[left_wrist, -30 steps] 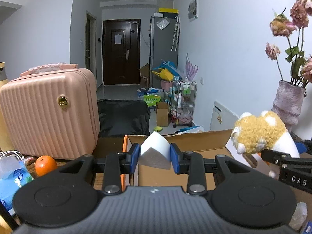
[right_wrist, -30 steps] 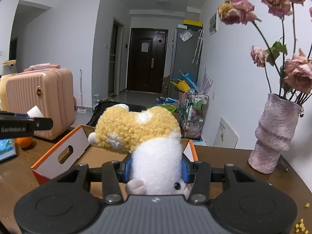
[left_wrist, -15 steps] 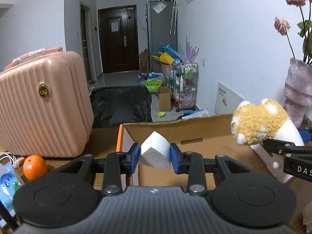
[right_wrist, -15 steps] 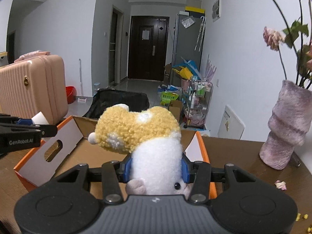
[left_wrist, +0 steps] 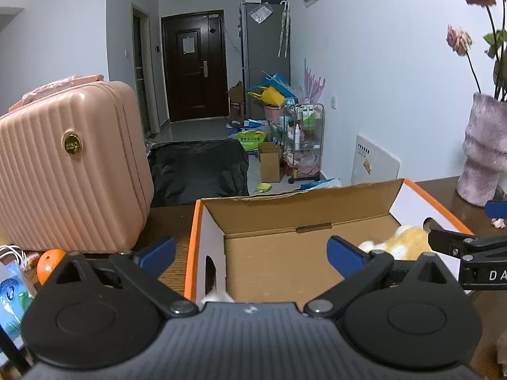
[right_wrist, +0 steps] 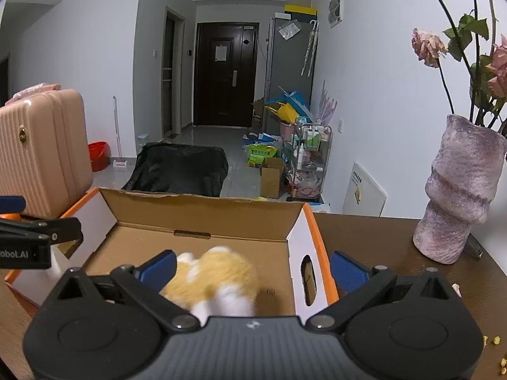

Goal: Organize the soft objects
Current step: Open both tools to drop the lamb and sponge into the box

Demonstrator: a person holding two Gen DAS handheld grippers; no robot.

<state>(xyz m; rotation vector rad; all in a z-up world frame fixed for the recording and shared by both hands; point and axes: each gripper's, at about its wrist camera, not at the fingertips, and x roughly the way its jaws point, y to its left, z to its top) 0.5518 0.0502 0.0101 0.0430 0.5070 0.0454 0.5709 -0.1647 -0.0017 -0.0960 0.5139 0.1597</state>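
— What's under the left gripper (left_wrist: 251, 252)?

— An open cardboard box (left_wrist: 317, 218) on the worktop (left_wrist: 168, 221); the jaws are spread wide with nothing between them.

— Anything inside?

— A blurred yellow plush toy (left_wrist: 408, 242) at its right end, beside the right gripper (left_wrist: 459, 240).

— And left of it?

— A pink suitcase (left_wrist: 73, 167), with an orange (left_wrist: 50, 264) below.

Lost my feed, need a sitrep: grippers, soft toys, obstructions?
Left gripper open, right gripper open. Yellow-and-white plush toy blurred inside orange-edged cardboard box. White sponge barely visible. Nothing blocking.

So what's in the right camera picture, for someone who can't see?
The open right hand-held gripper hangs over a cardboard box with a blurry yellow-and-white plush toy inside. A vase of dried flowers stands on the table to the right.
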